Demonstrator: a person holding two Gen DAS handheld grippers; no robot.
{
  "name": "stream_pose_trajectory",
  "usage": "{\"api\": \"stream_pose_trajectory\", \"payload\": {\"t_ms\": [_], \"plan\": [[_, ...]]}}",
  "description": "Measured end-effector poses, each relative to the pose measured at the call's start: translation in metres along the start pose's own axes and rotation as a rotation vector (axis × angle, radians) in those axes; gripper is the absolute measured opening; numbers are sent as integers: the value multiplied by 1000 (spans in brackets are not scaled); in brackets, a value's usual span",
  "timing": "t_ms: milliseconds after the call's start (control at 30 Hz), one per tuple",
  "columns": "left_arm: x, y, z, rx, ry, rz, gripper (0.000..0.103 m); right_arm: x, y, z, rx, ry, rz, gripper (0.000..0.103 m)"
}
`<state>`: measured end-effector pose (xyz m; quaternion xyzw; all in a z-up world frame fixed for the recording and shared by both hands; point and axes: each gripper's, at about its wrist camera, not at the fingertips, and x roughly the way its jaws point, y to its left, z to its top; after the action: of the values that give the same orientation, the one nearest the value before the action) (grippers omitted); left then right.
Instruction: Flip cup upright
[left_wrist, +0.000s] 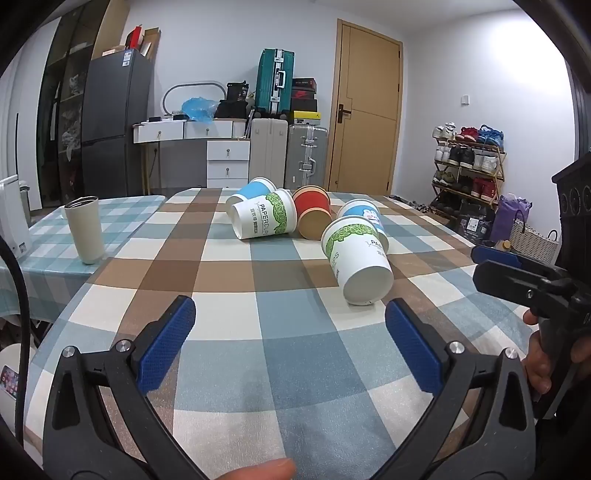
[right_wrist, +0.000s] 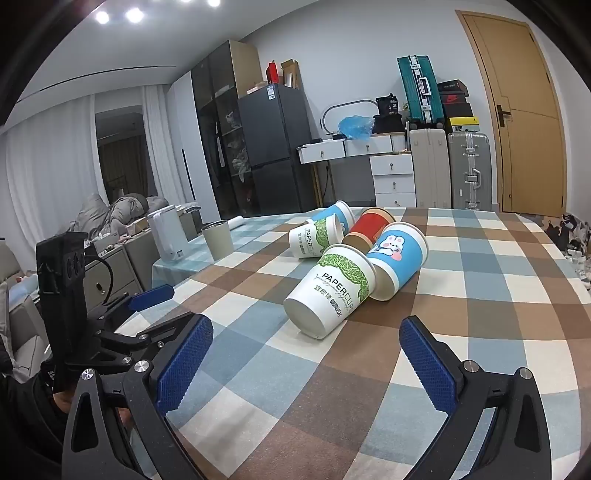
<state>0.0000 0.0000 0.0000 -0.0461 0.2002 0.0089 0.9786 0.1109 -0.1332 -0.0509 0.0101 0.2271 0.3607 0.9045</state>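
Several paper cups lie on their sides on the checked tablecloth (left_wrist: 258, 332). The nearest is a white cup with a green leaf band (left_wrist: 356, 264), base toward me; it also shows in the right wrist view (right_wrist: 330, 290). Behind it lie a blue rabbit cup (right_wrist: 397, 260), a red and tan cup (left_wrist: 314, 212), a second white leaf cup (left_wrist: 264, 219) and a blue cup (left_wrist: 251, 190). My left gripper (left_wrist: 290, 321) is open and empty, short of the nearest cup. My right gripper (right_wrist: 306, 343) is open and empty, just in front of that cup; it also shows in the left wrist view (left_wrist: 495, 264).
A grey metal tumbler (left_wrist: 85, 229) stands upright on the lower side table at the left. A white appliance (right_wrist: 168, 236) stands beyond it. Suitcases, drawers, a fridge and a shoe rack line the walls behind the table.
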Motion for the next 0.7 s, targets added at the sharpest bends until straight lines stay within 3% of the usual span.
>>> {"api": "stream_pose_trajectory", "payload": {"t_ms": [700], "plan": [[0,0,0,2,-4,2,103,-1,-5,1,-8,-16,-23,103]]}}
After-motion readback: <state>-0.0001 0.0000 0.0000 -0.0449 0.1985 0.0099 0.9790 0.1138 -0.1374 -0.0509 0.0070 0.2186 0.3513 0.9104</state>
